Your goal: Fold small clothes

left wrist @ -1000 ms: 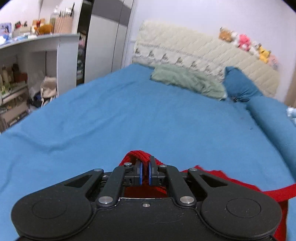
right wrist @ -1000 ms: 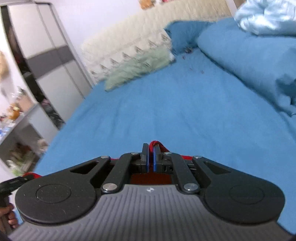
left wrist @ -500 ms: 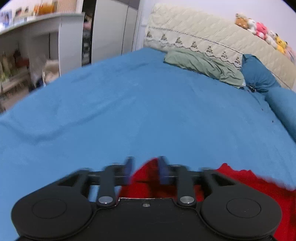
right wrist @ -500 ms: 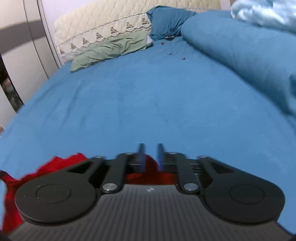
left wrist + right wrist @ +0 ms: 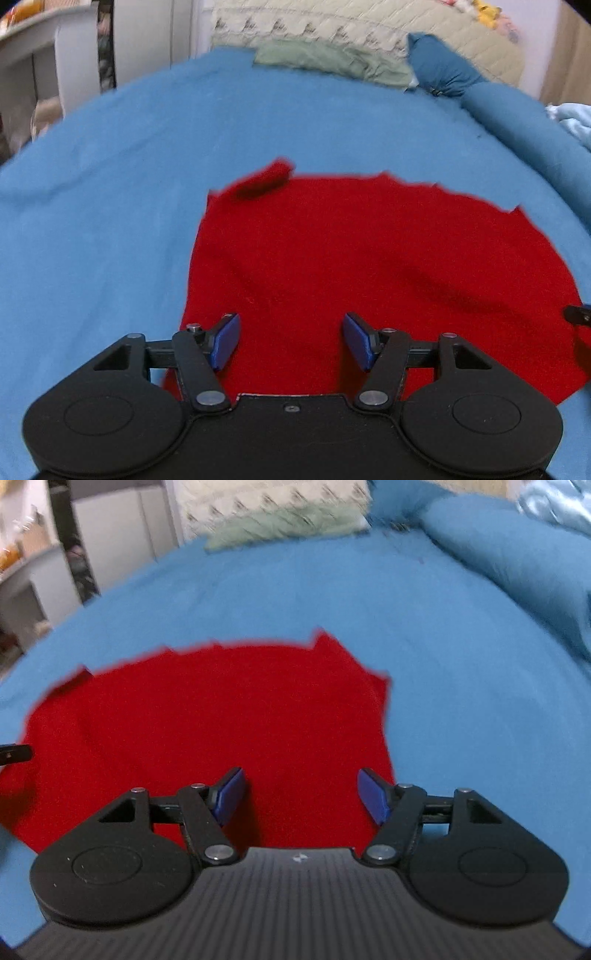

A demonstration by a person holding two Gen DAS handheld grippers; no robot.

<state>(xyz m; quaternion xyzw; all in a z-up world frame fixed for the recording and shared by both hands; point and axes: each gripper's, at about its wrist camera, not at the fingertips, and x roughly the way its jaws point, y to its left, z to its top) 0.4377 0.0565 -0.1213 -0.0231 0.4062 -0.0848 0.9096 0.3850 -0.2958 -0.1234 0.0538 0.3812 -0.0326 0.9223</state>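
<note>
Bedsheet, blue, carries red garment spread flat, bare sheet along its far and side edges. Left gripper and right gripper hover above its near edge, jaws wide apart, holding nothing.

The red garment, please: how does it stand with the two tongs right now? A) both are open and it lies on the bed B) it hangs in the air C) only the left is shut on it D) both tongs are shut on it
A: the left tongs and right tongs both stand wide open, and the red garment lies spread on the blue bed.
</note>
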